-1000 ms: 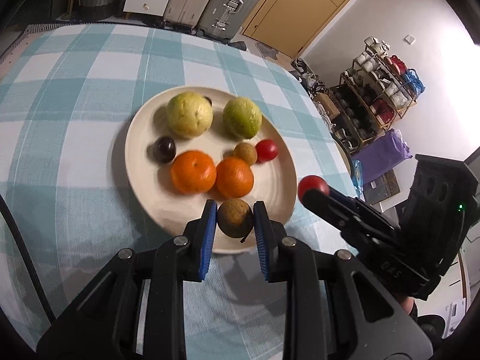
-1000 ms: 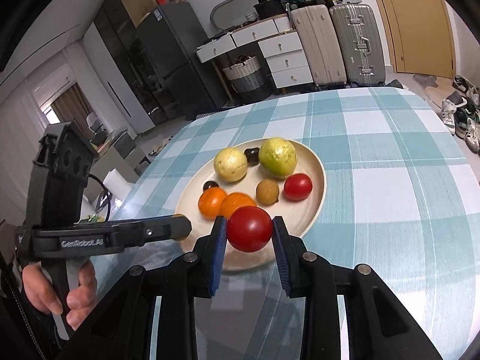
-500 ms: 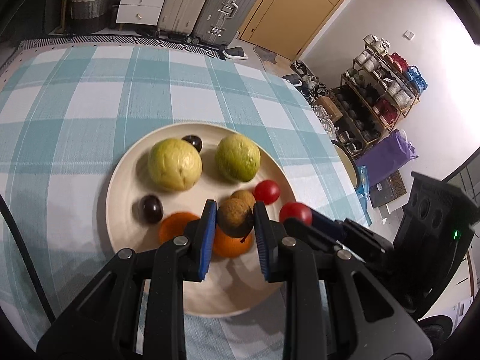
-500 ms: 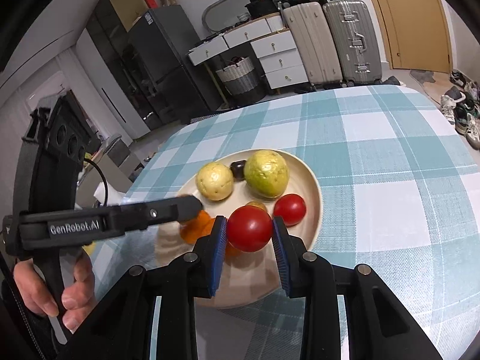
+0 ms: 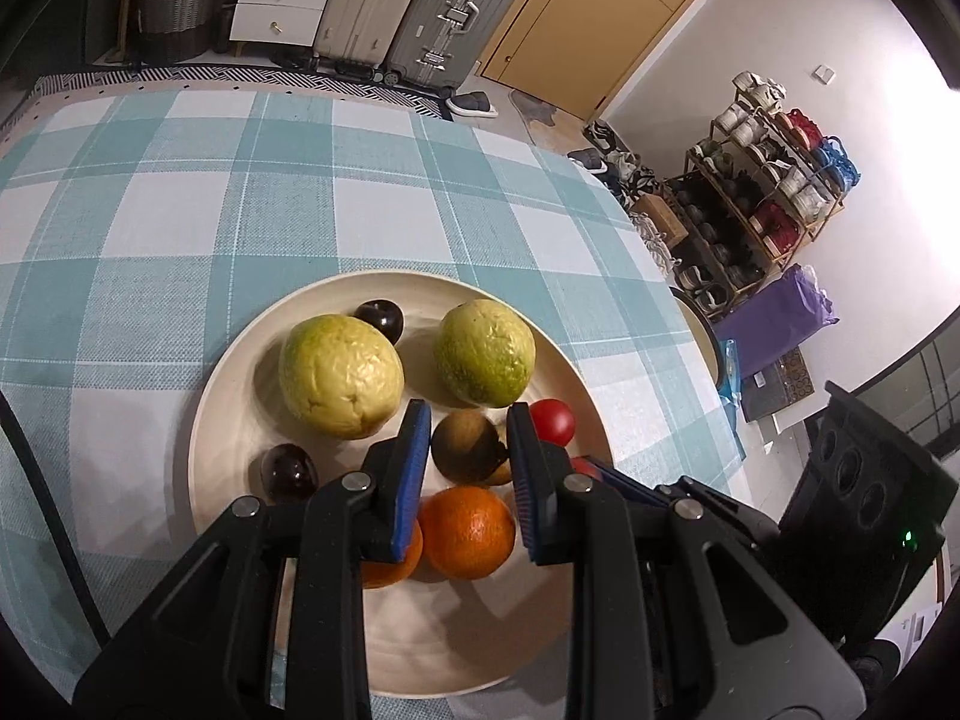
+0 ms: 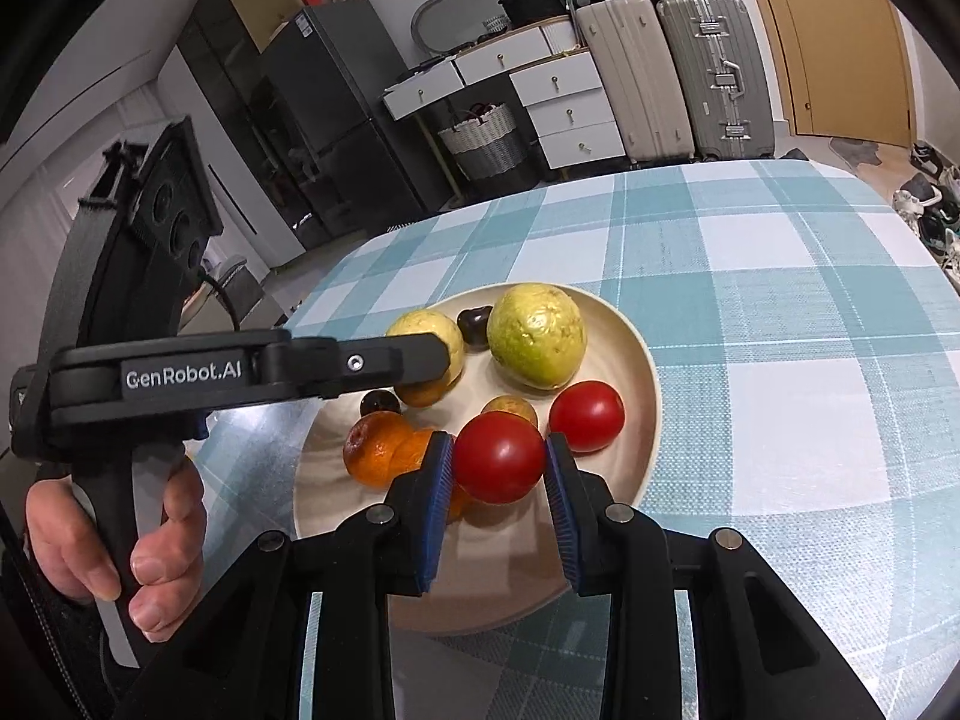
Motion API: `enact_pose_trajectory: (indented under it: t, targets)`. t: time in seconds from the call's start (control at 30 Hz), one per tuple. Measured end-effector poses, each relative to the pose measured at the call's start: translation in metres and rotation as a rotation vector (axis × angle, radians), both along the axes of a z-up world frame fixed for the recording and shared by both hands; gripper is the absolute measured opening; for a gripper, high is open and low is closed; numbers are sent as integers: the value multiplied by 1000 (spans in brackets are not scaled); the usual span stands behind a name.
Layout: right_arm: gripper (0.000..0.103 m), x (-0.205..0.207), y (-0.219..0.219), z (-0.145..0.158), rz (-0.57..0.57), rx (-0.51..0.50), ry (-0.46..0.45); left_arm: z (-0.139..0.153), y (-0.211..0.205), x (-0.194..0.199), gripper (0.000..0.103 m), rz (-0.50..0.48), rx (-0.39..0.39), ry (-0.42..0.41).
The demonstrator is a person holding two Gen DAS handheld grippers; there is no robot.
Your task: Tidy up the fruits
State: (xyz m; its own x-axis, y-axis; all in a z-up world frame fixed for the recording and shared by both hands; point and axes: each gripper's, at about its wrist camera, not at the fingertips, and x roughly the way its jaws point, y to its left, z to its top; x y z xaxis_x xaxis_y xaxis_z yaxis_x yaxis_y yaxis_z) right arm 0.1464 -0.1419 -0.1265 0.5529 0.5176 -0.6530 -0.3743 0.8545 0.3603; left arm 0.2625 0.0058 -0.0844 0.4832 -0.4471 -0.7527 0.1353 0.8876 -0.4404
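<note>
In the left wrist view, my left claw (image 5: 469,447) pinched a brown, rough-skinned kiwi (image 5: 465,447) at the frame's centre, over the smooth cream plate (image 5: 222,420) on the checked woven surface (image 5: 300,192). Already on the plate lay two bumpy yellow-green guavas (image 5: 341,375), two glossy dark plums (image 5: 289,471), dimpled oranges (image 5: 467,531) and a small red tomato (image 5: 553,420). In the right wrist view, my right claw (image 6: 498,459) gripped a shiny round tomato (image 6: 498,457) low in the middle of the frame, above the plate's near edge. I judged the sorting nearly finished: only these two held fruits remained to be set down, and no loose fruit showed on the cloth.
</note>
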Motion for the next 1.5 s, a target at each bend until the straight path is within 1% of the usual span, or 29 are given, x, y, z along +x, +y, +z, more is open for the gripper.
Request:
enact_pose_trajectory:
  t: [0.07, 0.1, 0.13, 0.17, 0.23, 0.27, 0.3, 0.37, 0.4, 0.43, 0.5, 0.6, 0.7, 0.77, 0.8, 0.83, 0.9, 0.93, 1.03, 1.1, 1.13, 1.23, 1.27, 1.37, 1.47, 1.5]
  targets:
    - [39, -1, 1, 1, -6, -5, -13, 1, -3, 0, 27, -11, -4, -4]
    - [48, -2, 0, 3, -7, -6, -25, 2, -4, -1, 29, -13, -5, -7]
    - [53, -4, 0, 6, -9, -3, -41, 3, -5, -2, 31, -15, -5, -11]
    - [53, -6, -1, 8, -8, 2, -53, 4, -5, -4, 34, -17, -11, -14]
    - [53, -9, -2, 14, -3, 6, -75, 7, -5, -7, 34, -14, -13, -18]
    - [53, -11, -3, 16, -6, 4, -82, 10, -5, -9, 34, -12, -9, -23]
    - [53, -13, -4, 18, -8, 5, -87, 13, -6, -12, 35, -5, 14, -34]
    - [59, -18, -8, 21, -19, 6, -95, 20, -8, -20, 35, -2, 44, -56]
    - [67, -20, -10, 22, -27, 6, -97, 23, -9, -25, 35, -5, 37, -63]
    - [70, -24, -14, 23, -38, 9, -101, 27, -10, -30, 37, -4, 44, -75]
    - [70, -30, -19, 26, -55, 14, -107, 35, -13, -41, 42, -8, 70, -100]
    - [71, -42, -24, 34, -75, 9, -126, 45, -13, -57, 43, -8, 73, -119]
    - [79, -55, -28, 46, -92, 10, -160, 55, -10, -76, 43, 11, 82, -137]
    - [84, -65, -30, 55, -108, 10, -190, 61, -10, -89, 43, 16, 104, -149]
    - [87, -70, -31, 60, -116, 9, -204, 64, -10, -98, 45, 23, 121, -160]
    - [88, -77, -32, 65, -123, 11, -221, 67, -10, -105, 49, 28, 140, -170]
    - [89, -86, -32, 72, -128, 10, -245, 73, -10, -120, 69, 42, 175, -196]
    - [91, -91, -31, 76, -132, 6, -257, 76, -9, -127, 71, 50, 183, -210]
    - [93, -105, -30, 85, -132, 18, -280, 87, -4, -150, 73, 82, 201, -254]
    - [96, -114, -30, 91, -130, 26, -299, 95, 1, -165, 82, 112, 223, -279]
    - [97, -119, -30, 94, -132, 27, -309, 98, 3, -170, 83, 128, 236, -294]
    - [99, -133, -28, 101, -131, 19, -339, 107, 10, -189, 86, 169, 270, -335]
    - [99, -136, -28, 103, -129, 17, -347, 109, 12, -196, 88, 186, 289, -347]
    - [100, -147, -26, 108, -127, 14, -368, 114, 14, -207, 88, 217, 354, -368]
    - [101, -156, -24, 113, -123, 13, -390, 117, 15, -221, 89, 229, 373, -401]
    - [102, -158, -24, 115, -123, 11, -399, 118, 16, -224, 91, 232, 375, -407]
